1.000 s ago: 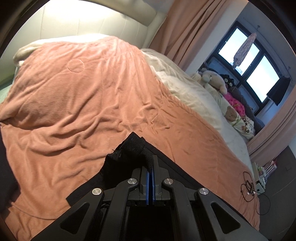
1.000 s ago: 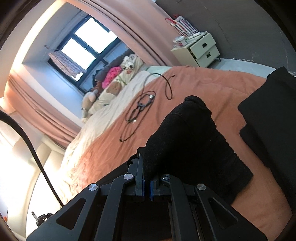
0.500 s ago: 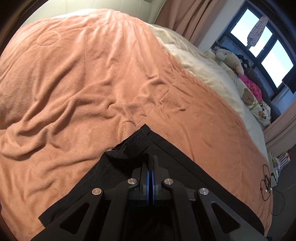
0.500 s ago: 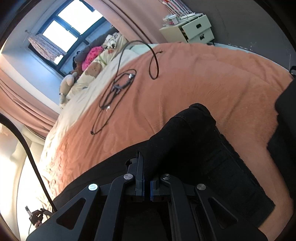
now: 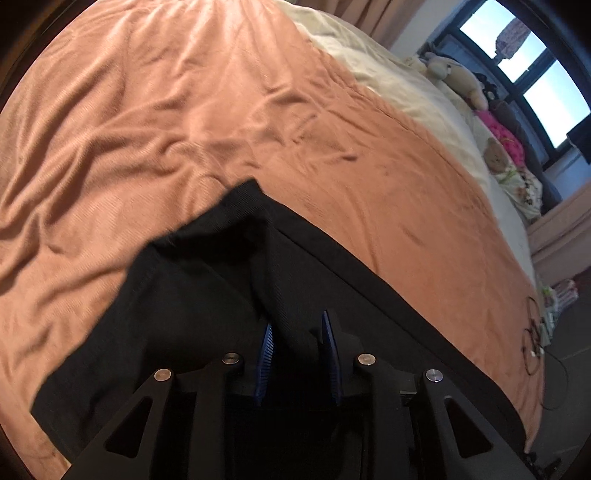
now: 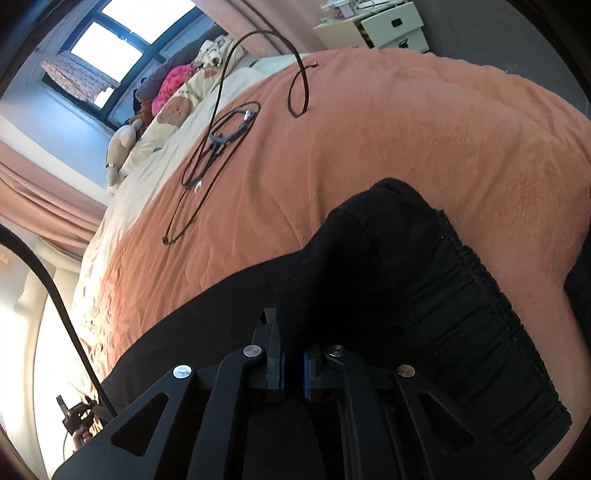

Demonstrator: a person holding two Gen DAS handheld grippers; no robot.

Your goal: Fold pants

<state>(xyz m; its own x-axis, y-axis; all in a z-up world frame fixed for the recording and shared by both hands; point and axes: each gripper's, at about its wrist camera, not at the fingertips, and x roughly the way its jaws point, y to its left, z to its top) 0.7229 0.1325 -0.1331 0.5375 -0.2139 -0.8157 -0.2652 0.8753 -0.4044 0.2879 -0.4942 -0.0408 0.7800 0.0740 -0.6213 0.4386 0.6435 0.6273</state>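
Black pants [image 5: 184, 314] lie spread on the orange blanket [image 5: 184, 110] of a bed. In the left wrist view my left gripper [image 5: 295, 321] sits over a leg end; its jaws are opening, the blue pads [image 5: 266, 343] stand apart, and a ridge of black cloth still runs loosely between them. In the right wrist view my right gripper [image 6: 293, 350] pinches the pants [image 6: 369, 258] at the bunched elastic waistband [image 6: 465, 314]. Its jaws are just starting to open, with cloth still between the pads.
A tangle of black cable [image 6: 218, 144] lies on the blanket [image 6: 406, 129] beyond the waistband. Stuffed toys [image 5: 458, 79] and a cream sheet line the window side. A white nightstand [image 6: 384, 26] stands past the bed's end. Another dark cloth [image 6: 580, 277] shows at the right edge.
Both grippers came down and carried the pants onto the blanket, where they now lie flatter. The left pads went from pressed together to apart.
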